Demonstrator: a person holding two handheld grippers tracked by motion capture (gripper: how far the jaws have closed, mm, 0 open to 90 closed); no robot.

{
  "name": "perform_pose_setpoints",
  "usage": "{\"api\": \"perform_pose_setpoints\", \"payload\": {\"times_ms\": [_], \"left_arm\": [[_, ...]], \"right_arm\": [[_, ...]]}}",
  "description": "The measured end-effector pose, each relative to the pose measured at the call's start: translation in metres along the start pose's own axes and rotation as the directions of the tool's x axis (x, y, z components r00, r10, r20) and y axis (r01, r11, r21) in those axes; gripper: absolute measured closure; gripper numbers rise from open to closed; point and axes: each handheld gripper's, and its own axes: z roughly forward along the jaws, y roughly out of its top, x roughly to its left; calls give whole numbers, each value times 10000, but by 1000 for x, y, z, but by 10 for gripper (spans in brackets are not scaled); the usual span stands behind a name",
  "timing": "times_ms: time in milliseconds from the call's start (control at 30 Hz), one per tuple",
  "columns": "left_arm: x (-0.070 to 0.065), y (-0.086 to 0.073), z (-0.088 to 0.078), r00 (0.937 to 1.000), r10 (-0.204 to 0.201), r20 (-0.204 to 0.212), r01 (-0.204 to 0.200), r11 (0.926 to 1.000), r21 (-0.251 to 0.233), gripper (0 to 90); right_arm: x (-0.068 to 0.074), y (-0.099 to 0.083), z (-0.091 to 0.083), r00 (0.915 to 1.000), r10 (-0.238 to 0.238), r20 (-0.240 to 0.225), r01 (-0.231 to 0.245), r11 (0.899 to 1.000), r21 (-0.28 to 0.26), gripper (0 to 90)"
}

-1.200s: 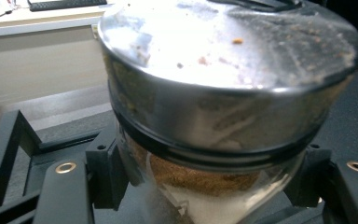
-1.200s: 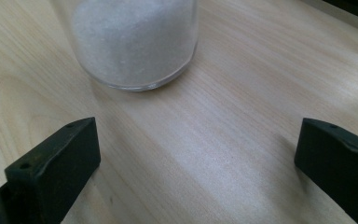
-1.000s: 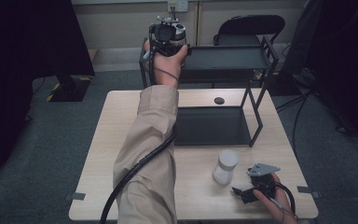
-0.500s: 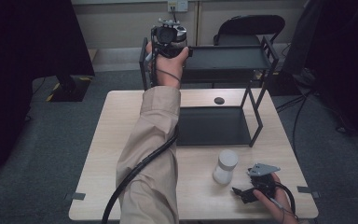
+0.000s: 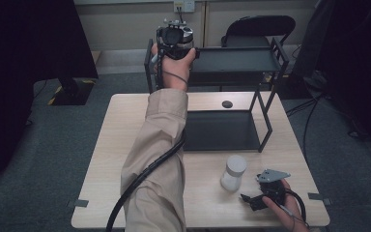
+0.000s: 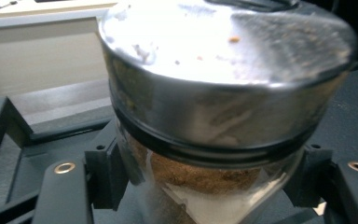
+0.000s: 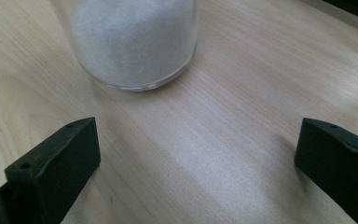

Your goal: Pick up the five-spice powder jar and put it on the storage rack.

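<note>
Your left gripper (image 5: pixel 174 36) is raised at the 12 o'clock end of the high view, over the near-left corner of the black shelf rack (image 5: pixel 236 60) and its top tier. Its jaws have just been opening, and the spice jar (image 6: pixel 214 130) sits between them. Whether the pads still press the glass, you cannot tell. From above, the gripper body hides the jar; the left gripper view brings it close, showing a steel lid, brown powder over a white layer, and the dark tier beneath. That jar stands upright, long axis vertical, lid up, dead centre between the jaws. Your right gripper (image 5: pixel 258 198) rests at 5 o'clock on the wooden table (image 5: pixel 125 145), jaws spread wide with nothing between them. A white-filled jar (image 7: pixel 135 42) stands at their 11 o'clock.
</note>
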Motion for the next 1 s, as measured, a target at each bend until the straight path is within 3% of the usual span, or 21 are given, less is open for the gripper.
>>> {"api": "perform_pose_setpoints", "payload": {"times_ms": [100,300,533,1000], "left_arm": [[-8,2,-7,9994,-25,-354,19,9998,-173,158],[-17,3,-18,9981,11,-623,-33,9994,-348,67],[-20,-7,-28,9988,-67,-489,43,9988,-491,3],[-18,-44,-51,9972,-744,-106,731,9931,-921,7]], "right_arm": [[0,0,0,10000,-4,-1,4,10000,-4,0],[0,0,0,10000,0,1,0,10000,-8,0],[0,0,0,10000,-9,6,9,10000,-16,0],[0,0,0,10000,0,2,0,10000,-10,0]]}}
